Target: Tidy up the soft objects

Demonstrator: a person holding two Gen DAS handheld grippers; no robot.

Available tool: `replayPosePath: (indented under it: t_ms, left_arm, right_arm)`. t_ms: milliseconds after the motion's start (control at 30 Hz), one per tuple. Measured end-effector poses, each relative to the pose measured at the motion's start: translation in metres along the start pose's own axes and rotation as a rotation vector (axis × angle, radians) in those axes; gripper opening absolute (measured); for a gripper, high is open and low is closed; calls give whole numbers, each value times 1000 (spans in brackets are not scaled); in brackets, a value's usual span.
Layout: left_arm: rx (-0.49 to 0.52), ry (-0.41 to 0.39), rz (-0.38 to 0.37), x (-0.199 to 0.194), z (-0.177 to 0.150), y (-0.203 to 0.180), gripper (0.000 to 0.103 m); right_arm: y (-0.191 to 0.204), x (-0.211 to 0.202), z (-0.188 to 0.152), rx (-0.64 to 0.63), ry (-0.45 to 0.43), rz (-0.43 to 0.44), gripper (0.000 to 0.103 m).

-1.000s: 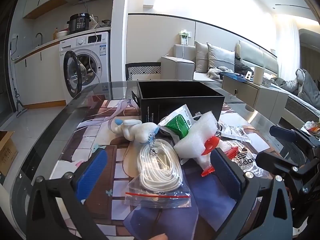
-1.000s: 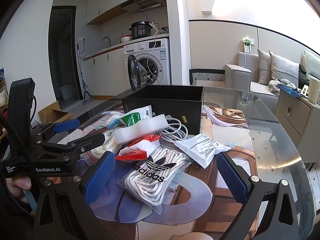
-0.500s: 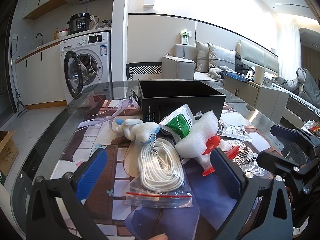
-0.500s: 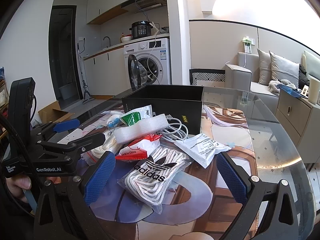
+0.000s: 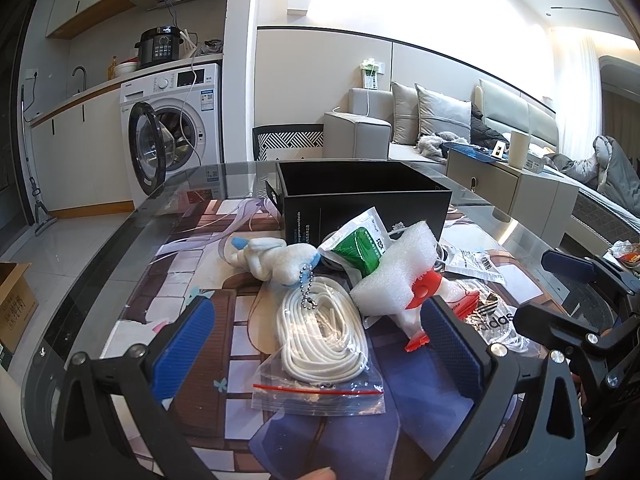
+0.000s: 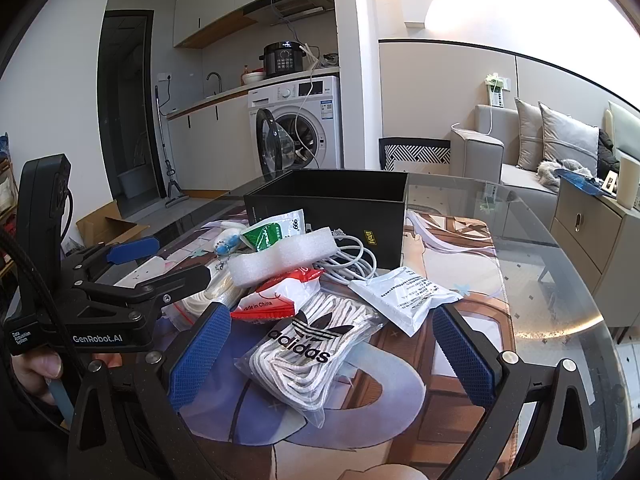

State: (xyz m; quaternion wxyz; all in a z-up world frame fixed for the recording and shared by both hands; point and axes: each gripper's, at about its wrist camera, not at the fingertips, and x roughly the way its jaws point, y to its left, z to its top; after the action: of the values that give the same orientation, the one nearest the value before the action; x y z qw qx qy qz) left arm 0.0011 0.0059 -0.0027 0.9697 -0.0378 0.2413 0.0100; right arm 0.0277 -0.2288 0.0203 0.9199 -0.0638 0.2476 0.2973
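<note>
Left wrist view: left gripper (image 5: 320, 336) wide open, empty, straddling clear zip bag of white cord (image 5: 322, 344) near open black box (image 5: 362, 196) on glass desk (image 5: 132, 248), likely first pick; right gripper (image 6: 324, 350) open, empty over Adidas lace bag (image 6: 310, 354).

Foam block (image 6: 282, 255) lies on packets before the box (image 6: 332, 206), seemingly empty.

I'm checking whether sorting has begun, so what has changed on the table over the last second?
Almost nothing. The left gripper and right gripper stay open and empty, hovering before the pile; the left view drifts only slightly. The bag of white cord, foam piece, Adidas bag and black box lie as before.
</note>
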Motion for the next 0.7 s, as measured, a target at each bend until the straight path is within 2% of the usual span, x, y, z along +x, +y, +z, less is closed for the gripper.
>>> replayPosePath:
  t_ms: [700]
  left_arm:
    - [5, 4, 1, 0, 0, 0, 103]
  right_arm:
    - [0, 0, 0, -1, 4, -4, 103]
